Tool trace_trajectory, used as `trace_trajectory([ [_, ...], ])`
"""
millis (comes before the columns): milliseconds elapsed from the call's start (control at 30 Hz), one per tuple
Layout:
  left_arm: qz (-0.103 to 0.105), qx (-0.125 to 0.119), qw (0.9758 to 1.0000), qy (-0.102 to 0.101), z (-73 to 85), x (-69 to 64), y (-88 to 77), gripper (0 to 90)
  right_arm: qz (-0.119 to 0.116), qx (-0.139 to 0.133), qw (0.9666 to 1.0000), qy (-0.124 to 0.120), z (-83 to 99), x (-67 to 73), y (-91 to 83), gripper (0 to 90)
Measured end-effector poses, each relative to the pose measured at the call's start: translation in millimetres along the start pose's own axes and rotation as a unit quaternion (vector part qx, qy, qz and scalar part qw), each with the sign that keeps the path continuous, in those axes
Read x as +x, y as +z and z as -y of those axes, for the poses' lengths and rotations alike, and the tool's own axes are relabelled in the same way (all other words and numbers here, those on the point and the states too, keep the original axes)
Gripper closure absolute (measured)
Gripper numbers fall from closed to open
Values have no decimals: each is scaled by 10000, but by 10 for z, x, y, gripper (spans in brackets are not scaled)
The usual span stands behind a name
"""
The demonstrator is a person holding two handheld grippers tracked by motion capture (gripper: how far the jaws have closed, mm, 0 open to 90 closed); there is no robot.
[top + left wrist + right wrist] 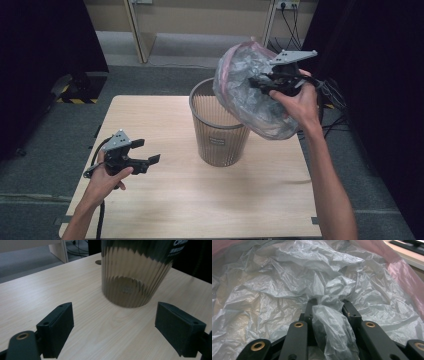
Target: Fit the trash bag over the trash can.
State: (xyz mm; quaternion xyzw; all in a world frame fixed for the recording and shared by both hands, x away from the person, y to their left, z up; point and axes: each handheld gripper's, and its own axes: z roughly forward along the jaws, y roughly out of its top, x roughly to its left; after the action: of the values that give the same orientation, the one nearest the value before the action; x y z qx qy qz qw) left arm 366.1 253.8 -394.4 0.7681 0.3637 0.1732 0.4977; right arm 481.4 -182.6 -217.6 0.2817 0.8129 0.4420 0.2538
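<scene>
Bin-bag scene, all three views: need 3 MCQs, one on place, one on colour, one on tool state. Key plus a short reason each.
1. Where does the wire wastebasket stand?
A. on the wooden table
B. on the floor
C. on a shelf

2. What tint runs along the edge of the plastic bag?
A. green
B. pink
C. yellow

3. How is the left tool set?
A. shut on the bag
B. shut on the basket rim
C. open, holding nothing

Key:
1 A, the basket's base sits on the tabletop in the high view.
2 B, the grey translucent bag shows a pink band at its rim.
3 C, the left gripper view shows its jaws wide apart over bare wood, while the right tool pinches a fold of the bag.
</scene>
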Motion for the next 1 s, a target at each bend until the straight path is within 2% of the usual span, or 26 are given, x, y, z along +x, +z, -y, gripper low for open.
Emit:
trace_trajectory([
  [133,65,-43,10000,33,-55,-35,-20,149,-288,53,9995,-149,-142,133,151,704],
  [267,11,-3,10000,-11,-48,22,-18,149,-598,100,9977,-317,-278,290,282,703],
  [400,-40,-66,9999,-104,-22,59,-14,149,-740,173,9961,-457,-359,407,392,703],
  [500,-55,-18,10000,-75,3,75,-9,149,-873,313,9942,-551,-396,502,532,701],
  [567,-82,-28,9999,-115,18,87,-13,149,-931,456,9927,-615,-381,562,651,696],
  [700,-47,-40,9999,-97,32,101,-17,149,-951,629,9913,-662,-350,611,754,680],
  [767,-69,-57,9999,-88,25,97,-19,149,-1016,677,9904,-642,-334,633,792,630],
  [833,-30,-104,9999,-86,8,82,-27,149,-1042,753,9900,-574,-337,637,801,531],
  [867,-3,-133,9999,-88,-2,77,-30,149,-1014,615,9916,-509,-354,617,762,425],
  [900,8,-159,9998,-80,-12,70,-32,149,-1014,615,9916,-509,-354,617,762,425],
  [933,12,-152,9999,-2,-31,46,-27,149,-1063,423,9927,-379,-374,566,678,346],
  [1000,39,-153,9999,22,-39,36,-22,149,-1061,330,9933,-330,-385,534,627,322],
])
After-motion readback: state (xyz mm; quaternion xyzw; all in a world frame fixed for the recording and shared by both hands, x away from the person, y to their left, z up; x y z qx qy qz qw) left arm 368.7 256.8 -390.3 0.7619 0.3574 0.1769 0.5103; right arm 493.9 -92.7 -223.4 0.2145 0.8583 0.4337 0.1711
